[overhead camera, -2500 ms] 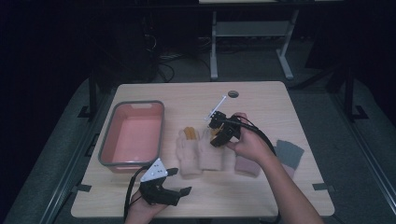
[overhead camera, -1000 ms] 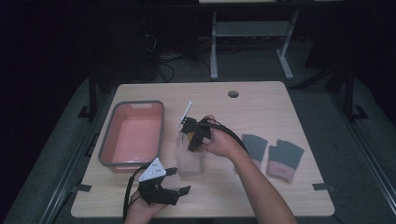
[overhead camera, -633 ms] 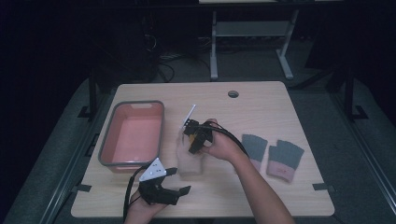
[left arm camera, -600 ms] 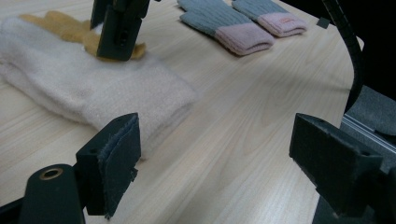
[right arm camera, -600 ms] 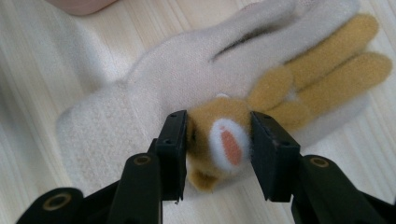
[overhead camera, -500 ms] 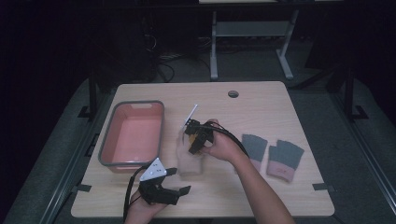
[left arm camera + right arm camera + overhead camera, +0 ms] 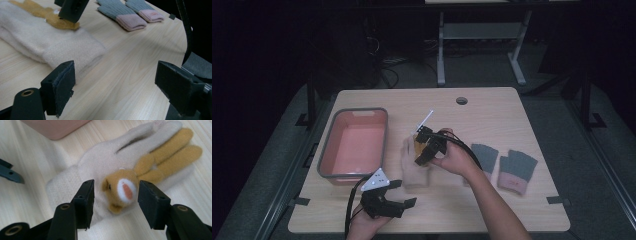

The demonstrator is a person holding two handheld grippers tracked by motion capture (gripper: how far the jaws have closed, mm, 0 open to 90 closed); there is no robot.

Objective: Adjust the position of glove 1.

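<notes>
My left tongs point(image 7: 404, 202) sat nearest me on the table point(image 7: 512, 210), jaws apart with nothing between them, the cuff of the cream glove point(image 7: 50, 42) just ahead. Beyond, my right tongs point(image 7: 113, 195) had just been opening; their jaws stood clear on either side of the yellow rabbit face point(image 7: 122, 190) on that glove. Farther right lay two grey gloves point(image 7: 502, 162), farther left the pink tub point(image 7: 327, 150).

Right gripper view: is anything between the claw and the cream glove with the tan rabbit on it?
Nothing visible. The right claw hangs just over the cream glove, its jaws having just been opening, one on each side of the tan rabbit face and clear of it. Only bare table lies around the glove.
</notes>
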